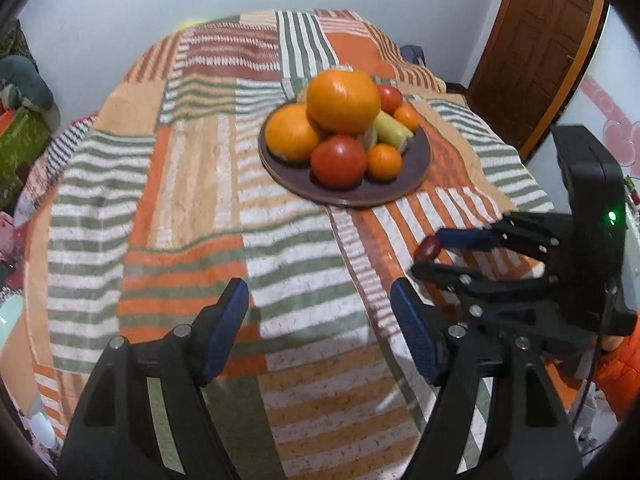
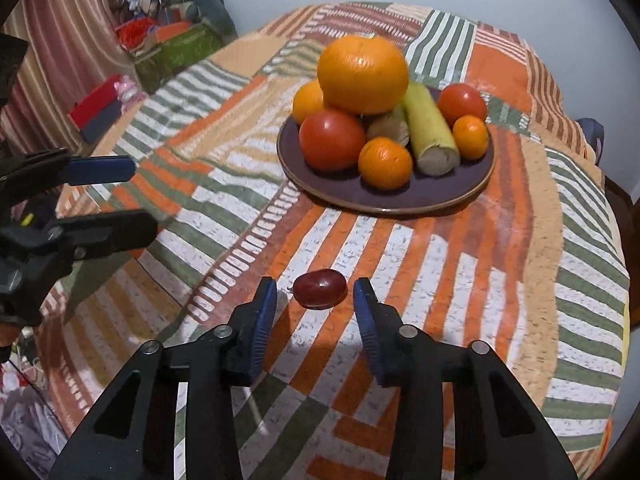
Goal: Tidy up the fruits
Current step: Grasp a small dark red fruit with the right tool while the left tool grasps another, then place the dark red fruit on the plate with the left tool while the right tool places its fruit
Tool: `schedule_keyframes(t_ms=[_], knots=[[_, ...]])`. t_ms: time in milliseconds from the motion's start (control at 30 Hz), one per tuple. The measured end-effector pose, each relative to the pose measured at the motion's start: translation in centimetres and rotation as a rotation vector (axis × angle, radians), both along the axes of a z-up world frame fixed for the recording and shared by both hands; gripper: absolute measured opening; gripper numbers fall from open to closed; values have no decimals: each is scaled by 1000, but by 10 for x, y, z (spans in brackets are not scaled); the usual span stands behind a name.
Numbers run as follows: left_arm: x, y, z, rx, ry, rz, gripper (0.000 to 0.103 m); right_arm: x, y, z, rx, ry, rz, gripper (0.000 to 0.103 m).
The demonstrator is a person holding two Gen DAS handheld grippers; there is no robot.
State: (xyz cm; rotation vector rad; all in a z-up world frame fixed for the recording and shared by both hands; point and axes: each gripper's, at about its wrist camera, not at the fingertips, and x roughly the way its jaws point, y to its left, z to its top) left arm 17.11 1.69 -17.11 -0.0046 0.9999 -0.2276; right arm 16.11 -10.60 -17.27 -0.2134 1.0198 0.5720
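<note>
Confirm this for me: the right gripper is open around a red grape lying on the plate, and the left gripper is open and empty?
Not quite. The grape lies on the striped cloth, short of the plate, as the right wrist view shows. The rest holds: the right gripper is open around it, and the left gripper is open and empty.

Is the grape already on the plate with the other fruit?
No, the grape lies on the striped cloth between the right claw's open fingers.

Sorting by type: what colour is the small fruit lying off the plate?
Dark red, like a grape; it lies on the striped cloth between the open right claw fingers. The right wrist view shows it best.
</note>
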Motion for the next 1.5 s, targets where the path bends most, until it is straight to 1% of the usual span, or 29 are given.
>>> schedule_keyframes(t_ms=[33, 133, 267, 467, 600, 700, 767, 833, 900, 1067, 1200, 1500], knots=[[-2, -1, -3, -10, 10, -8, 73, -1, 2, -1, -5, -3, 0, 35], [-7, -6, -6, -12, 17, -21, 73, 0, 2, 1, -7, -9, -1, 29], [-12, -18, -3, -41, 21, -53, 73, -6, -6, 7, 15, -17, -10, 29], [-17, -44, -4, -53, 27, -107, 73, -17, -24, 25, 34, -54, -39, 29], [-20, -61, -12, -54, 56, -140, 60, -25, -37, 34, 38, -75, -66, 29], [-20, -72, -19, -54, 76, -160, 51, -30, -46, 35, 42, -76, -84, 29], [-21, -79, -23, -52, 78, -179, 42, -32, -50, 34, 44, -72, -93, 29], [-22, -84, -26, -35, 76, -196, 25, -32, -53, 34, 50, -66, -101, 29], [-23, -87, -28, -13, 65, -199, 20, -32, -56, 33, 58, -63, -107, 29], [-18, -80, -24, -21, 52, -188, 20, -29, -58, 33, 80, -64, -109, 29], [-9, -69, -14, -32, 34, -163, 20, -25, -59, 34, 84, -74, -104, 29], [35, -52, 8, -55, -26, -97, 20, 2, -57, 38, 102, -98, -102, 29]])
